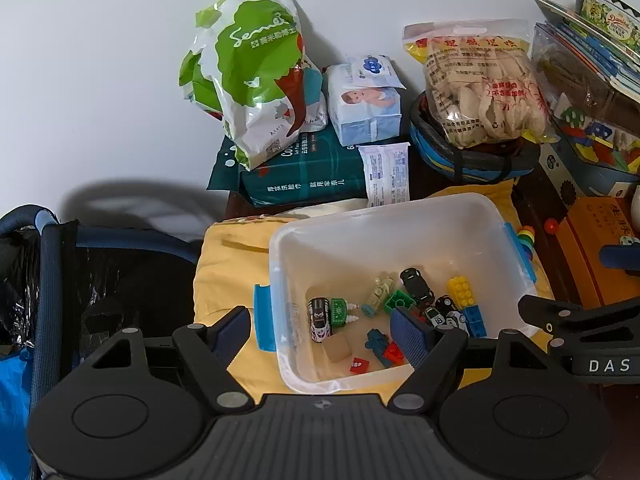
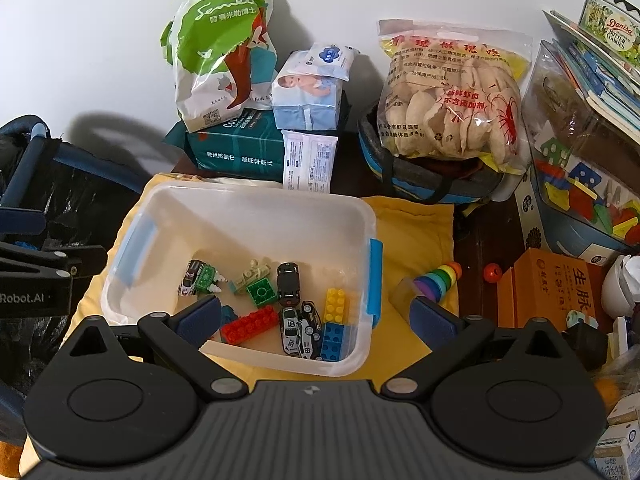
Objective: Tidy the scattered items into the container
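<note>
A clear plastic bin [image 1: 384, 224] with blue latches sits on a yellow cloth [image 1: 228, 264]; it also shows in the right wrist view [image 2: 256, 204]. Inside lie toy cars [image 2: 289, 283], a red brick [image 2: 250, 325], a yellow brick [image 2: 335, 305], a green brick [image 2: 261, 292] and other small toys. A rainbow stacking toy [image 2: 438, 277] lies on the cloth right of the bin, and a small red ball [image 2: 492, 273] sits beyond it. My left gripper [image 1: 322, 336] is open and empty over the bin's near left corner. My right gripper [image 2: 316, 320] is open and empty over its near right side.
Behind the bin stand a green and white bag [image 2: 224, 48], tissue packs [image 2: 308, 92], a bag of crackers [image 2: 452, 96] on a blue basket, and a clear box of coloured blocks [image 2: 584, 176]. An orange carton [image 2: 560, 284] is at the right. A dark blue bag [image 1: 48, 280] is at the left.
</note>
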Motion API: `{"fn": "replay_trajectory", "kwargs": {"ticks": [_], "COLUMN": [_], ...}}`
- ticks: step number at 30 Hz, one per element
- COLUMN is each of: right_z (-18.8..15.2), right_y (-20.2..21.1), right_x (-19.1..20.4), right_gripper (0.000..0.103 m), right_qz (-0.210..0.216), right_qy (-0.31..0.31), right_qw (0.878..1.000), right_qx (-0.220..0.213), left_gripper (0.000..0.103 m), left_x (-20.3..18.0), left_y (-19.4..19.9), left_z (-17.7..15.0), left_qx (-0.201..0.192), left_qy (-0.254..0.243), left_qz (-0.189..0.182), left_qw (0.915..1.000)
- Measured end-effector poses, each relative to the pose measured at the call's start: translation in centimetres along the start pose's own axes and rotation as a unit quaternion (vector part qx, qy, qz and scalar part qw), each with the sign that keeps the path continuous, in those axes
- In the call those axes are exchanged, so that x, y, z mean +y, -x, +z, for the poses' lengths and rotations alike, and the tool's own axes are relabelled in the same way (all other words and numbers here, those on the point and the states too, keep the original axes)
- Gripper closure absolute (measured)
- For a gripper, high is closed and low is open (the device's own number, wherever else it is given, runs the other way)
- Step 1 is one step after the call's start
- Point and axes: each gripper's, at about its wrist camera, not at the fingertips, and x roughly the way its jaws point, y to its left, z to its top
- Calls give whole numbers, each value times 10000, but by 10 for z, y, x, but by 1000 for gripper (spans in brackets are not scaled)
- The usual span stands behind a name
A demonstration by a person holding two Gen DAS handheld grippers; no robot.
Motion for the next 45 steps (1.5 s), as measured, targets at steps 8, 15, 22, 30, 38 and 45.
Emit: {"fn": "replay_trajectory", "kwargs": {"ticks": [8, 15, 22, 30, 38, 45], "right_z": [0, -3, -7, -8, -9, -10], "right_y": [-1, -1, -4, -3, -3, -4], "right_x": [4, 4, -4, -2, 0, 0], "right_gripper": [0, 0, 0, 0, 0, 0], "right_qz": [5, -17, -51, -13, -10, 16], "right_qy": [69, 85, 7, 31, 47, 70], "right_qw": [10000, 9999, 9999, 9999, 9999, 9999], "right_qx": [18, 68, 137, 131, 134, 140], "left_gripper": [23, 23, 23, 23, 23, 23], "left_x": [1, -6, -8, -8, -11, -10], "left_y": [-2, -4, -7, -7, -6, -7], "left_z": [0, -3, -6, -6, -8, -9], "left_qx": [36, 71, 98, 87, 46, 53], "left_qy": [-3, -46, -47, -53, -119, -79], "left_qz": [-35, -106, -116, -136, -106, -63], "left_qw": [10000, 9999, 9999, 9999, 9999, 9999]}}
